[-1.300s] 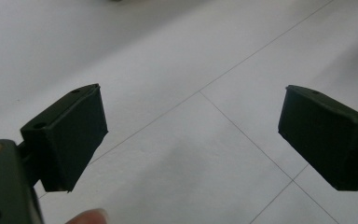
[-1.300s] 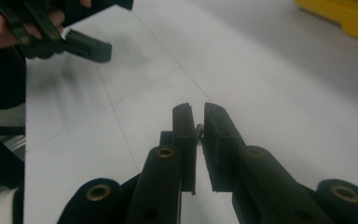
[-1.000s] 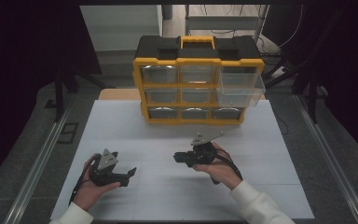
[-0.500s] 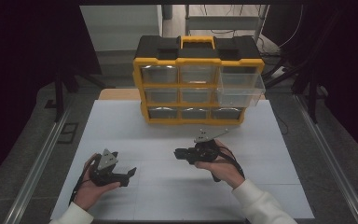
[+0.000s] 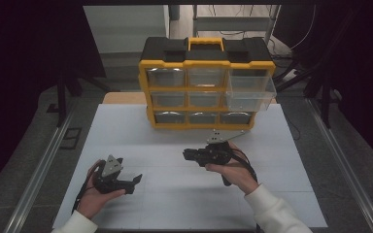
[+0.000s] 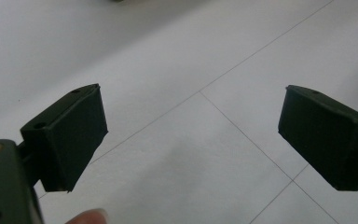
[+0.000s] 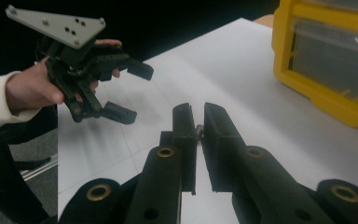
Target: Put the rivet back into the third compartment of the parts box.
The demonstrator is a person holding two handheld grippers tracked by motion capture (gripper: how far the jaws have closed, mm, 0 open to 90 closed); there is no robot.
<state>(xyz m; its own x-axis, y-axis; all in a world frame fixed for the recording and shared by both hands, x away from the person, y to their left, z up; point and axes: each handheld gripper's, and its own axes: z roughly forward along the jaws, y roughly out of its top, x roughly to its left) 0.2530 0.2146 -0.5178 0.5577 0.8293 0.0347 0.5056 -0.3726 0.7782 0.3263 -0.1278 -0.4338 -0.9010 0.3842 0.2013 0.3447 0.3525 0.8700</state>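
A yellow and black drawer organizer [image 5: 206, 82] stands at the back of the white table [image 5: 175, 204]; its clear upper right drawer [image 5: 250, 90] is pulled out. My right gripper [image 5: 188, 155] hovers in front of it, pointing left. In the right gripper view its jaws [image 7: 196, 112] are nearly together, pinching a small metal piece [image 7: 198, 128]. My left gripper [image 5: 135, 182] rests low at the front left, jaws wide apart and empty. In the left gripper view the left gripper [image 6: 191, 135] looks onto bare table. The right gripper view shows the left gripper [image 7: 133, 93] held open in a hand.
The organizer's yellow frame [image 7: 326, 70] and closed clear drawers lie to the right in the right gripper view. Metal rails [image 5: 39, 170] run along both sides of the table, with dark floor beyond.
The right gripper has lifted a little off the table, jaws unchanged. The left hand has stayed in place.
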